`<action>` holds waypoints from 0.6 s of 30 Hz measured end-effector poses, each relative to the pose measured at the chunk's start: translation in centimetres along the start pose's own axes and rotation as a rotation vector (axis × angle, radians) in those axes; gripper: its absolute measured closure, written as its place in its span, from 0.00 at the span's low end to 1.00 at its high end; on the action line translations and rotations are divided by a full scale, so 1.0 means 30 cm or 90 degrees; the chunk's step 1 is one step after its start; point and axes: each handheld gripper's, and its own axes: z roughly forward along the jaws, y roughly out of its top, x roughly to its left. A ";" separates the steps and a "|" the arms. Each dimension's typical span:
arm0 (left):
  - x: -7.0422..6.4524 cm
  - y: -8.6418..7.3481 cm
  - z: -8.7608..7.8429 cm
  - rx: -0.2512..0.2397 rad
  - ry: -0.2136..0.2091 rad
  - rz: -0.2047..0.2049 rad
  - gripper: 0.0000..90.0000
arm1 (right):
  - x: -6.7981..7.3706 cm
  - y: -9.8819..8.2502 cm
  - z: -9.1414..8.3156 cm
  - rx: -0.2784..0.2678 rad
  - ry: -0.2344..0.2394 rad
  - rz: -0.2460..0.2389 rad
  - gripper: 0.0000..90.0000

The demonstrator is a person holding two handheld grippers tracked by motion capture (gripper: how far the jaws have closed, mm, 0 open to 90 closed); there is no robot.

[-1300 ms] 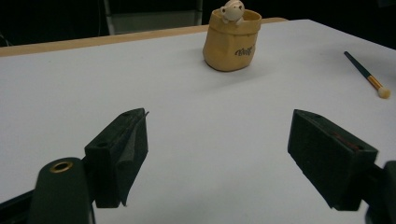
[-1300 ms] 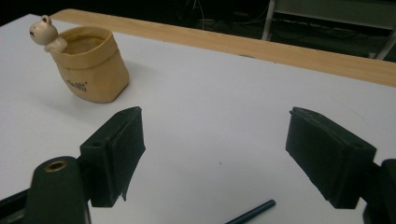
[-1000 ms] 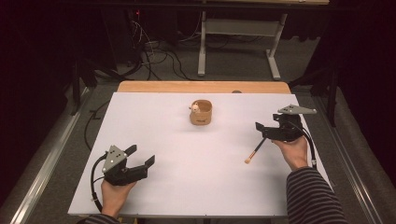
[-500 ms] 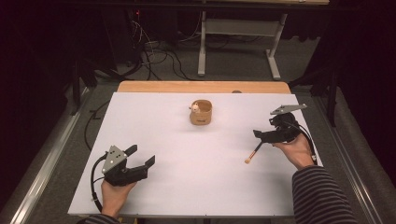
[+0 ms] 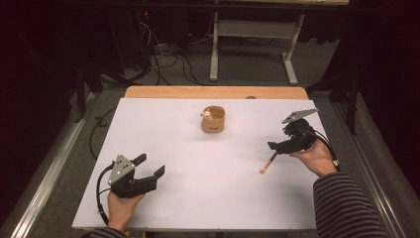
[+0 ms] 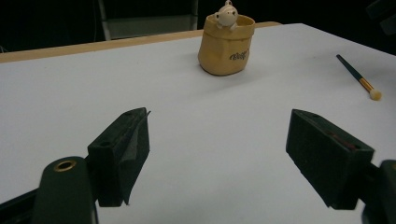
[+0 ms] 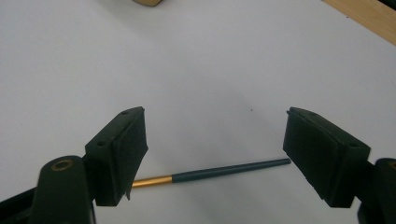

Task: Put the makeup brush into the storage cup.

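Observation:
A small brush with a dark handle, gold ferrule and pale tip lies on the white table at the right. My right gripper hovers over its handle end, open, with the brush lying between the spread jaws. A tan pouch-shaped cup with a little white figure on its rim stands at the table's far middle. My left gripper rests open near the front left, holding nothing; in its view the cup stands ahead and the brush lies off to the right.
A wooden strip runs along the table's far edge. Beyond it are a metal desk frame and cables on the floor. Wide bare table surface separates the two grippers.
My right gripper has dropped lower and tilted down toward the brush handle. The left gripper, the cup and the brush have stayed put.

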 end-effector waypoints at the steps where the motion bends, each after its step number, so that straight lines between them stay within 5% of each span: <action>1: 0.000 0.000 0.000 0.000 0.000 0.000 0.25 | 0.000 0.000 0.000 0.000 0.000 0.000 0.26; 7: 0.000 0.000 0.001 0.002 0.000 0.001 0.25 | 0.003 0.000 0.012 0.024 0.021 -0.029 0.25; 13: 0.000 0.000 0.000 0.000 0.006 0.002 0.25 | 0.015 0.005 0.024 0.084 0.013 -0.105 0.26; 18: 0.000 0.000 -0.001 0.001 0.006 0.002 0.25 | 0.019 0.007 0.029 0.100 0.018 -0.122 0.27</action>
